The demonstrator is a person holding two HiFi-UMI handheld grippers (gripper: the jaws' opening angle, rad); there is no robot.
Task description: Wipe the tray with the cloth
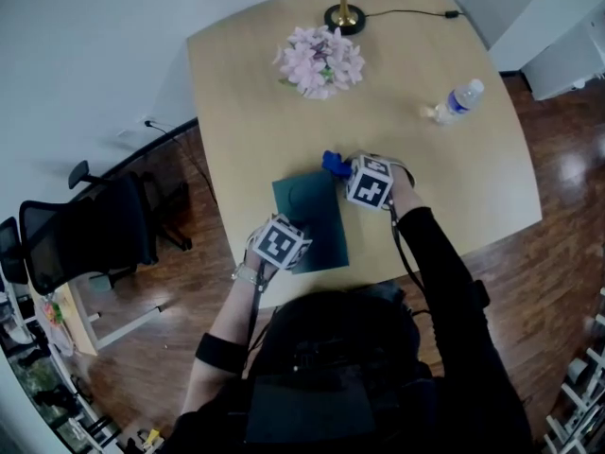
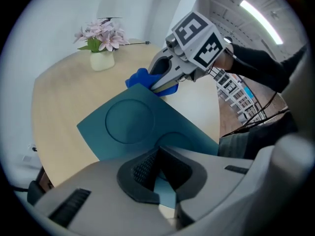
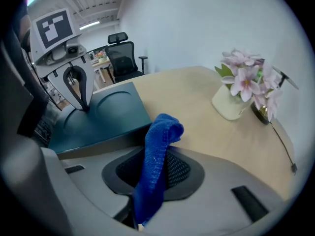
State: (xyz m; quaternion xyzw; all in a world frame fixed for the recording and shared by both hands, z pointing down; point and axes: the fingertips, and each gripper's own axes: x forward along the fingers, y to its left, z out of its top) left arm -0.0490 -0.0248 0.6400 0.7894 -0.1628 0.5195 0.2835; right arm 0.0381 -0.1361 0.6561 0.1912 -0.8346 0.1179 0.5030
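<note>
tray (image 2: 133, 127) edge gripped by left hand-held gripper (image 2: 160, 182); vase (image 2: 102, 60) holds pink flowers (image 2: 101, 33).

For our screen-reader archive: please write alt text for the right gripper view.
The right tool clamps a blue cloth that sticks up over a wooden table. At left, the left tool pinches the edge of a teal tray; at right, pink flowers in a pale vase.
</note>
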